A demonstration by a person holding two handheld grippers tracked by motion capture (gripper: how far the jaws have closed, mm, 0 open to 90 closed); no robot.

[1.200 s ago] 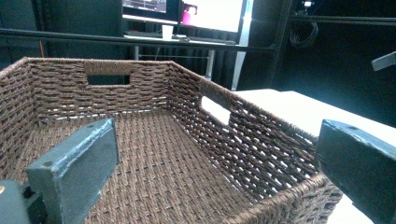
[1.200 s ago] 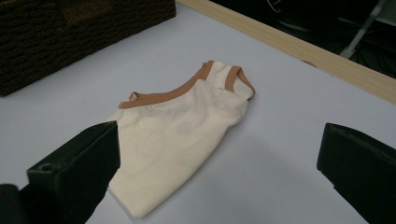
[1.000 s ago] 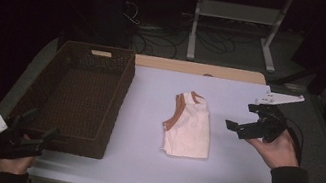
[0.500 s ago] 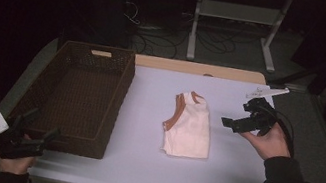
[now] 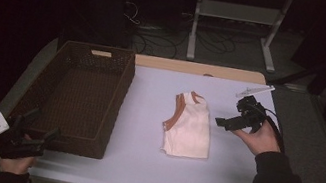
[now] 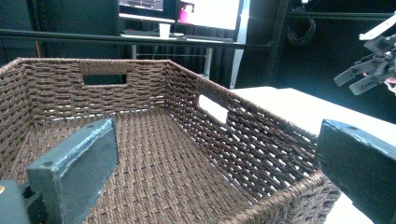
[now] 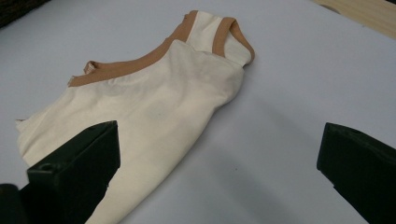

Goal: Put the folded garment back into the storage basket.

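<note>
A folded cream tank top (image 5: 187, 132) with orange trim lies flat on the pale table (image 5: 137, 168), right of the middle. My right gripper (image 5: 224, 123) hovers just to its right, jaws open and pointed at the cloth. In the right gripper view the tank top (image 7: 154, 107) lies under and ahead of the open right gripper (image 7: 215, 158), nothing between the jaws. A brown wicker basket (image 5: 120, 89) stands at the left with nothing inside. My left gripper (image 5: 42, 124) rests open at the basket's near left corner, looking into the basket (image 6: 261, 135).
A wooden strip (image 5: 195, 68) runs along the table's far edge. Behind it the floor holds cables (image 5: 155, 39) and a white desk frame (image 5: 238, 13). The right gripper (image 6: 369, 74) shows far off in the left gripper view. Bare table surface surrounds the top.
My right gripper has moved left, closer to the tank top, still open. The left gripper, the basket and the tank top have stayed put.
</note>
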